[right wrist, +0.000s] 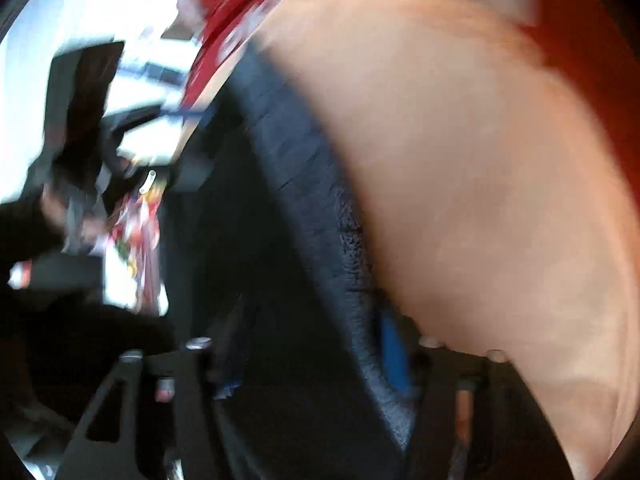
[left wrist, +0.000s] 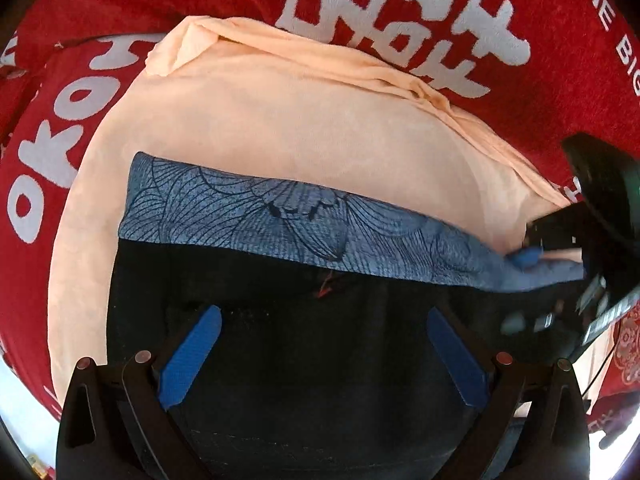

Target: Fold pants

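A peach sheet lies over a red printed blanket.

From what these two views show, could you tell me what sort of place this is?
Probably a bedroom or similar home space: the pants lie on a peach sheet spread over a plush red blanket with large white characters, which looks like bedding. The right wrist view is too blurred to add more.

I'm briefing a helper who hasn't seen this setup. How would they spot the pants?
Find the red blanket with white lettering, then the peach cloth spread on it. The pants lie on that cloth: black fabric with a blue line-patterned waistband, the only dark garment there.
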Available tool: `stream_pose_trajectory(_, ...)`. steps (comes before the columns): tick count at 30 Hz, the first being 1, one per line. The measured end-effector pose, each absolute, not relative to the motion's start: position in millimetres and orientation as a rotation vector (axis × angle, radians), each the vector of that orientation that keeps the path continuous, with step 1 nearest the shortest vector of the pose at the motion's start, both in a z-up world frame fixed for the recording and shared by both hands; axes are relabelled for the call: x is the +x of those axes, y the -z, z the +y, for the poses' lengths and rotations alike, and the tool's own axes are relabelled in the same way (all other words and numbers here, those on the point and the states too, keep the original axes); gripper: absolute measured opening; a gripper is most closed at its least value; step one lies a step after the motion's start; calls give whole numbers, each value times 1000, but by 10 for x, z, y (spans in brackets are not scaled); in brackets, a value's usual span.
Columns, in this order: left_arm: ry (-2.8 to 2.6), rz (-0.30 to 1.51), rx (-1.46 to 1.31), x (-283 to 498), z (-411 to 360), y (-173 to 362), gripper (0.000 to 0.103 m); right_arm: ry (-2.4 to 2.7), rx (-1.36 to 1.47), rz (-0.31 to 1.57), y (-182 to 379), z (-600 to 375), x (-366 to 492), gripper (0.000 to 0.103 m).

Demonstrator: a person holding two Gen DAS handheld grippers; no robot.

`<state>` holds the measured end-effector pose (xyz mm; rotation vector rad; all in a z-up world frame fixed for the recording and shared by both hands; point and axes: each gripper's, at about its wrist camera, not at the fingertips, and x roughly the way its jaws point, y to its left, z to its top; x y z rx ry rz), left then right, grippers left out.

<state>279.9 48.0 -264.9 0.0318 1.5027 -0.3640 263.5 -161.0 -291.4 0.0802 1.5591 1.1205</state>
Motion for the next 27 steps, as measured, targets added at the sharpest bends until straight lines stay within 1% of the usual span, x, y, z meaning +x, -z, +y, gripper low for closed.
stream_pose_trajectory(2, 369, 1503, 13, 2795, 531, 2638, 103, -1081, 45, 1550, 2962, -1599, 2636, 57)
stream_pose_trajectory(4, 366, 1513, 5, 2809, 555, 2637, 103, -1061, 135, 1576, 3004, -1658, 2706, 57)
stream_pose_trajectory(5, 360, 1518, 0, 2813, 578, 2638, 103, -1059, 126, 1589, 2991, -1658, 2706, 46)
stream_pose_trajectory(6, 355, 1527, -21, 2816, 639, 2616, 103, -1065, 75, 1597, 2956, -1621, 2673, 31)
stream_pose_trajectory(7, 345, 1542, -54, 2851, 662, 2617, 103, -1058, 54, 1614, 2956, -1561, 2685, 10)
stream_pose_trajectory(8, 329, 1554, -94, 2892, 699, 2615, 103, -1054, 37, 1605, 2930, -1543, 2636, 10)
stream_pose_trajectory(13, 91, 1599, -382, 3151, 961, 2606, 103, -863, -160, 1388, 2549, -1372, 2242, 10)
stream_pose_trajectory(14, 51, 1598, -403, 3187, 978, 2602, 103, -821, -200, 1340, 2449, -1386, 2120, 10)
stream_pose_trajectory(17, -67, 1588, -414, 3330, 937, 2604, 103, -709, -316, 1239, 2272, -1205, 1760, 10)
stream_pose_trajectory(20, -202, 1663, -305, 3399, 861, 2749, 103, -661, -421, 1179, 2234, -1087, 1546, 10)
stream_pose_trajectory(22, -205, 1673, -271, 3403, 805, 2808, 103, -646, -425, 1162, 2214, -1199, 1522, 10)
stream_pose_trajectory(23, -203, 1662, -246, 3394, 785, 2813, 101, -639, -438, 1148, 2204, -1176, 1484, 10)
stream_pose_trajectory(24, -203, 1644, -234, 3377, 780, 2807, 95, -631, -447, 1135, 2190, -1156, 1448, 10)
stream_pose_trajectory(25, -200, 1639, -238, 3360, 791, 2808, 69, -626, -447, 1129, 2178, -1129, 1424, 10)
stream_pose_trajectory(26, -206, 1646, -243, 3322, 807, 2815, 54, -622, -449, 1119, 2154, -1140, 1413, 10)
stream_pose_trajectory(27, -208, 1639, -262, 3285, 844, 2799, 51, -621, -459, 1111, 2132, -1118, 1397, 10)
